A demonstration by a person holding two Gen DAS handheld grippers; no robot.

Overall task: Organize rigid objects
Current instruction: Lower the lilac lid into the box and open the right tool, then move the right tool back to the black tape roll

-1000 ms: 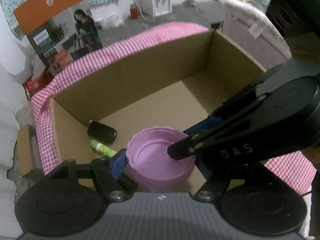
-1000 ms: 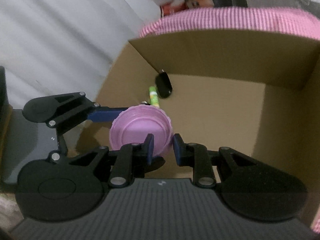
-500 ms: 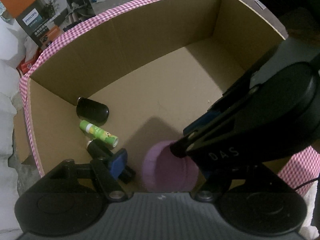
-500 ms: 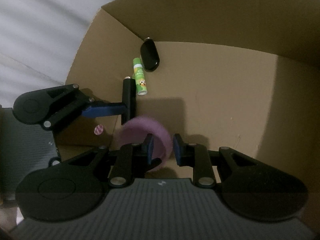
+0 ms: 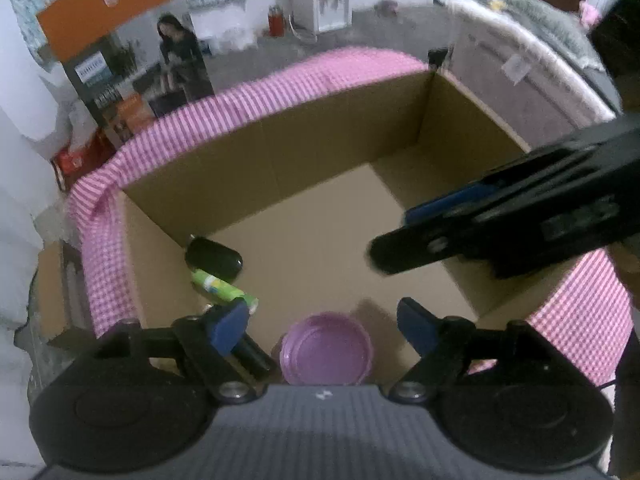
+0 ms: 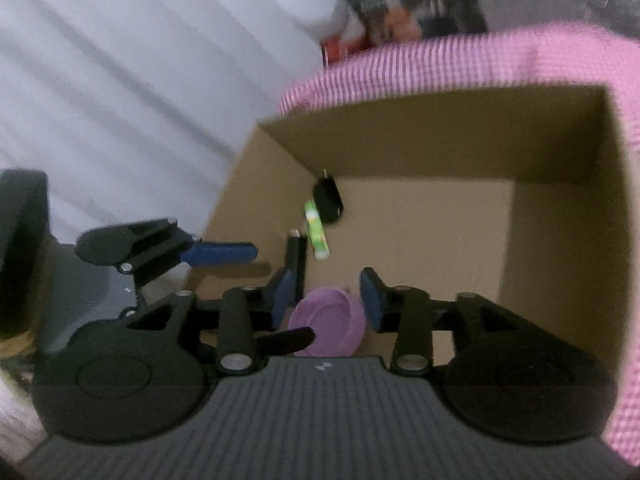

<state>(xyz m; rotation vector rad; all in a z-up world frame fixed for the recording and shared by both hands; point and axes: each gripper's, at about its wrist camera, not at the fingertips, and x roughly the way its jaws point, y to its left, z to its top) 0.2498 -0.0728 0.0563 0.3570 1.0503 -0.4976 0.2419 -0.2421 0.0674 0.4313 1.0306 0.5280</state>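
1. The cardboard box [image 5: 304,160] stands open on a surface covered by a pink checked cloth [image 5: 104,248]. It is the biggest thing here, and most of its floor is bare. I take it to be the place where the hard items are being gathered.

2. Four items already lie inside it, all crowded toward one corner. From this I judge the tidying is partly done. I see nothing waiting outside the box in either view, so I cannot say how much is left.

3. The purple bowl [image 5: 326,350] sits mouth up on the box floor near the front wall. Nothing grips it, and it looks put down.

4. The left hand-held gripper [image 5: 322,322] hovers above the bowl with its blue pads spread wide, one to each side and both clear of the rim. It holds nothing.

5. The right hand-held gripper [image 6: 328,298] is also parted wide and empty. The bowl [image 6: 328,326] shows between its pads from above, but they appear apart from it. The blur hides finer detail.

6. The black oval case [image 5: 214,258] lies nearest the back corner.

7. The green tube [image 5: 222,289] lies just beside it.

8. The black stick [image 6: 296,256] lies next to the tube, nearest the bowl, partly hidden behind a pad.
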